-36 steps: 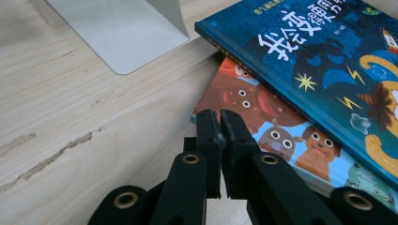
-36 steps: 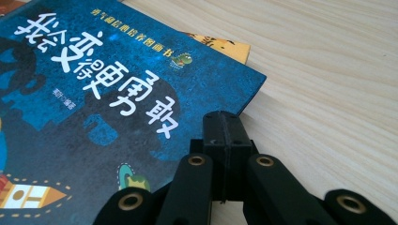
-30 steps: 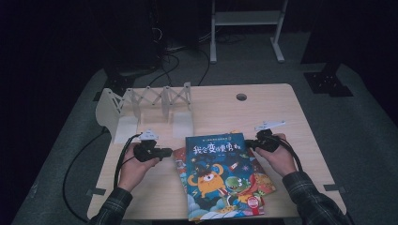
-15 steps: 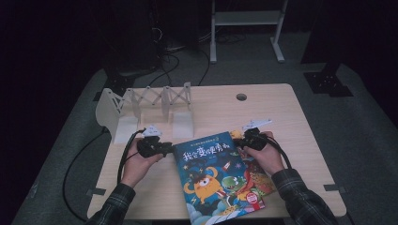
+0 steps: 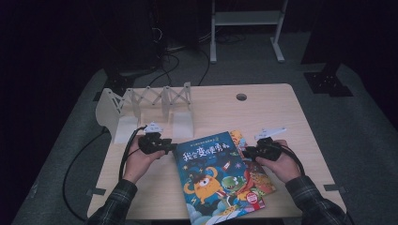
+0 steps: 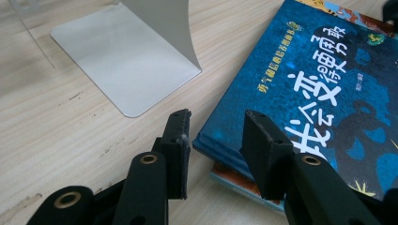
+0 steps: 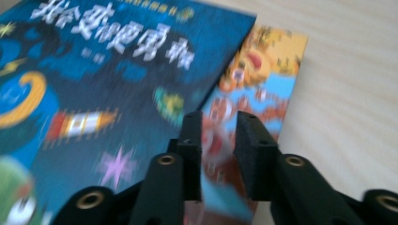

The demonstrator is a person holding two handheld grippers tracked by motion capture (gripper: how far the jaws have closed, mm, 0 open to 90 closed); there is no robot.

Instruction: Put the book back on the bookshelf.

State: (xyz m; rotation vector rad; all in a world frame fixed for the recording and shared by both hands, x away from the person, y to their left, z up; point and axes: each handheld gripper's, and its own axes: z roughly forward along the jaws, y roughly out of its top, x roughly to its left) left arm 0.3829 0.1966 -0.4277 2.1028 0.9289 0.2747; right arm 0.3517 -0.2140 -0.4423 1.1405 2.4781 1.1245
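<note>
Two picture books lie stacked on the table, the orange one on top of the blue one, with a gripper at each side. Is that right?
Not quite. The blue book lies on top, and the orange book is underneath, sticking out at its right edge; the high view shows this. The left gripper and right gripper are at either side of the stack on the table.

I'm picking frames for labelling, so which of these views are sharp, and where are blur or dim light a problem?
Left gripper view: sharp, evenly lit; the blue book title and wood grain read clearly. Right gripper view: motion-blurred; the title smears and the orange book is mushy, though the right gripper stays fairly crisp. High view: table lit, surroundings nearly black, slightly soft.
</note>
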